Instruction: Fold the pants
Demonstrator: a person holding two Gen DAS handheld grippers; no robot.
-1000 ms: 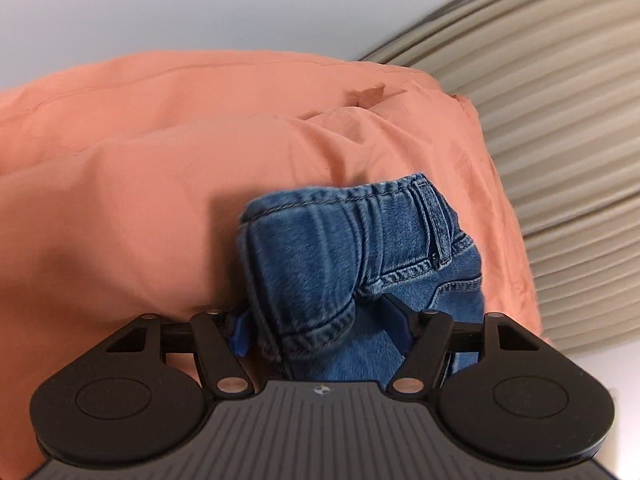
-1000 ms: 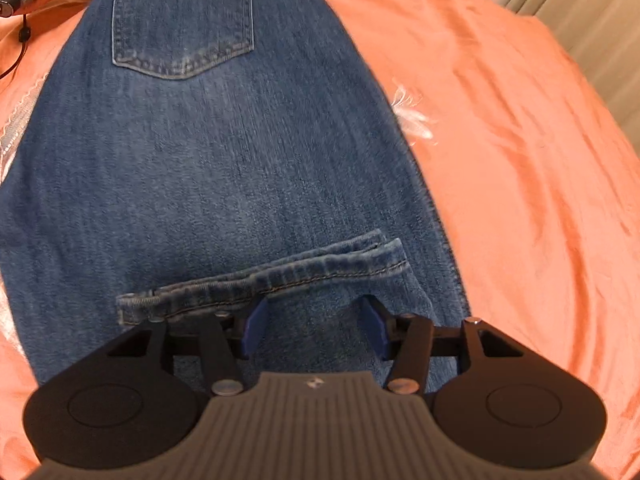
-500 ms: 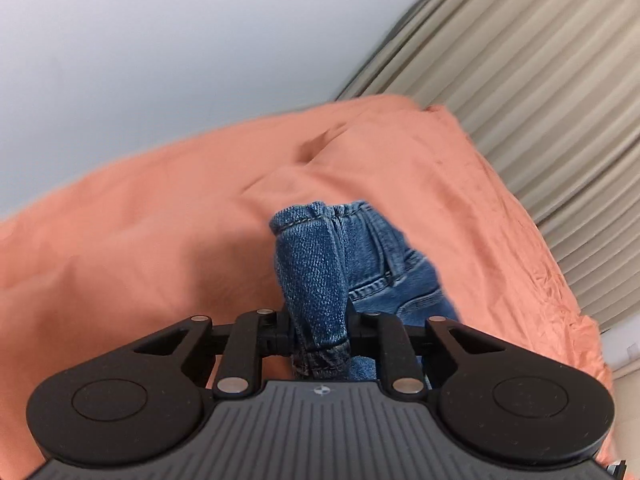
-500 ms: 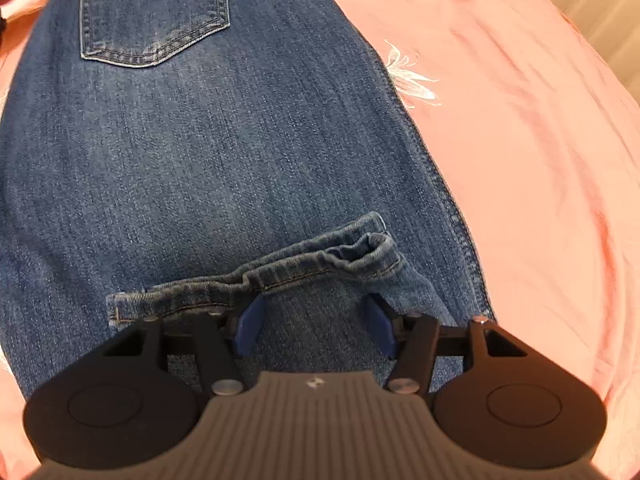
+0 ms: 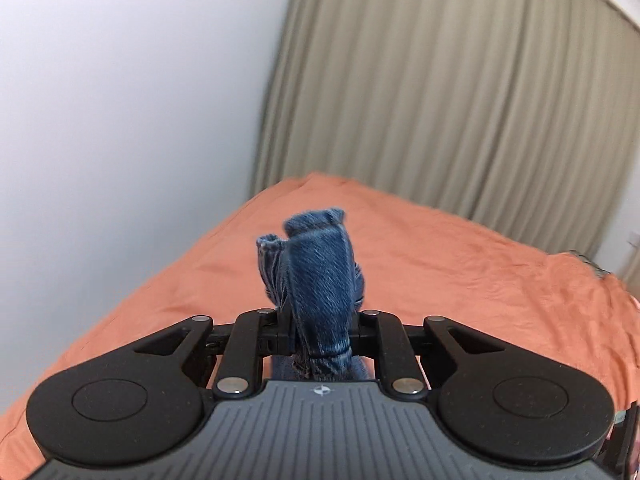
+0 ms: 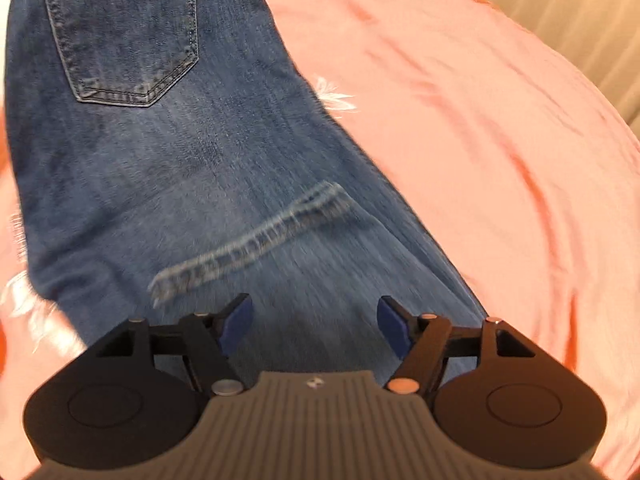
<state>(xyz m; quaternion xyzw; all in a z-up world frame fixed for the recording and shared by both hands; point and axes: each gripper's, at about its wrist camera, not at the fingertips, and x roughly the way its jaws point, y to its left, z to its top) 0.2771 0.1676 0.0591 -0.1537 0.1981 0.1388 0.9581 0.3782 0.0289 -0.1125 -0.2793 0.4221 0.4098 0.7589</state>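
Note:
Blue denim pants (image 6: 168, 168) lie on an orange bed sheet (image 6: 480, 140), back pocket (image 6: 124, 36) at the top left. A leg hem (image 6: 256, 236) lies folded across the thigh. My right gripper (image 6: 316, 326) is open and empty, a little above the denim, nearer than the hem. In the left wrist view my left gripper (image 5: 320, 332) is shut on a bunched fold of the pants (image 5: 320, 280), held up off the bed (image 5: 460, 280).
A white wall (image 5: 120, 100) runs along the bed's left side. Beige curtains (image 5: 460, 100) hang behind the bed's far edge. White flower embroidery (image 6: 334, 94) marks the sheet beside the pants.
My left gripper closed on the waistband fold and lifted it, tilting upward toward the wall and curtains. My right gripper rose and drew back from the hem, staying open.

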